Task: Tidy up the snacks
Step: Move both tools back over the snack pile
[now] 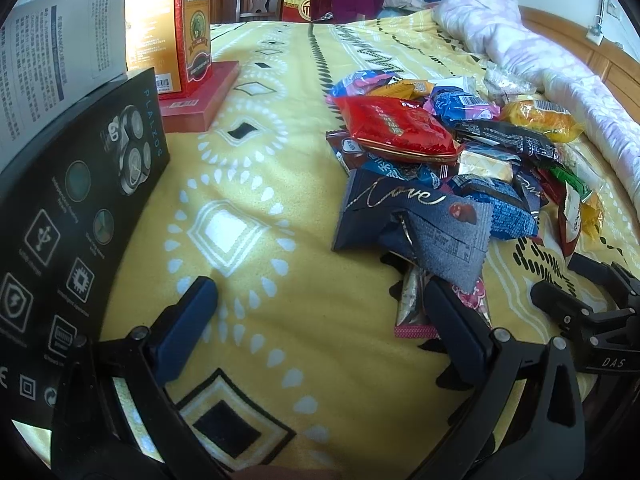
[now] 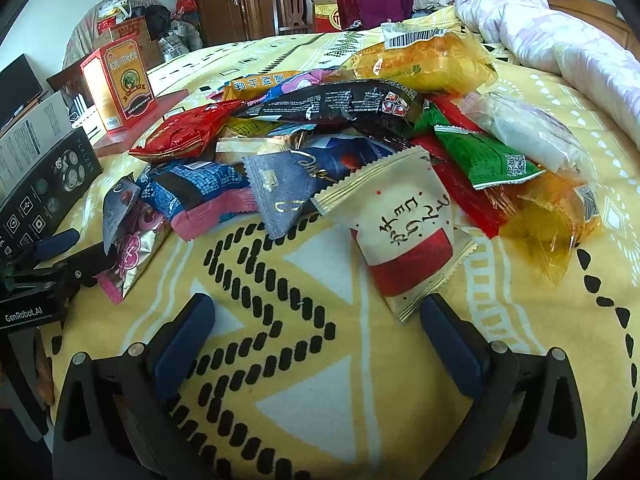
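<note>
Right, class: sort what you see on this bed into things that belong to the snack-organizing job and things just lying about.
Job:
snack pile
cream-and-red packet
left claw, open
right claw, open

Lying about:
black shaver box
orange-red carton
lilac quilt

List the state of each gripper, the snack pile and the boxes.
Left gripper: jaws open, empty.
Right gripper: jaws open, empty.
Snack pile: heaped loose on the bedspread, unsorted.
Red snack pack: sealed, on top of the pile.
Orange box: upright on a flat red box.
Black box: closed.
</note>
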The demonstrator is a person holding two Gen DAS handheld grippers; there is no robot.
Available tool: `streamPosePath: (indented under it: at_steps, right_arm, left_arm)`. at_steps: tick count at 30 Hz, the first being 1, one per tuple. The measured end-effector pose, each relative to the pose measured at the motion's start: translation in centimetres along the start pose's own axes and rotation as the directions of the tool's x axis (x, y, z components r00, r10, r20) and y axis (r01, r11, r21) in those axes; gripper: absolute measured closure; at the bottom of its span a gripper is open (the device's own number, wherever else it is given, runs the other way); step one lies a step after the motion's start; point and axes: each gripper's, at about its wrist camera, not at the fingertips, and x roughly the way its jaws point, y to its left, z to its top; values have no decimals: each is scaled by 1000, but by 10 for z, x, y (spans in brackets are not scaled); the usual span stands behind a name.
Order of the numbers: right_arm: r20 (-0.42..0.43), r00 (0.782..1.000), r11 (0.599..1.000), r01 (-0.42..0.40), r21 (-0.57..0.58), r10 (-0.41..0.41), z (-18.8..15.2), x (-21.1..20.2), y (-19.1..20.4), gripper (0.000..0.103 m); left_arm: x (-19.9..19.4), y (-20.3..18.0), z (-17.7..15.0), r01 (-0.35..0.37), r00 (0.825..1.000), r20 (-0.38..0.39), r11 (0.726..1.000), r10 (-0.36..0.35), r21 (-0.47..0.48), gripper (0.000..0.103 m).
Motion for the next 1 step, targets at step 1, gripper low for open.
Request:
streamPosePath:
  at_steps: [1]
  right_arm:
    - [0, 1000, 1000, -1, 1, 1, 0, 0, 0, 0]
  left_arm:
    - [0, 0, 0, 0, 1000, 0, 1000, 0, 0, 0]
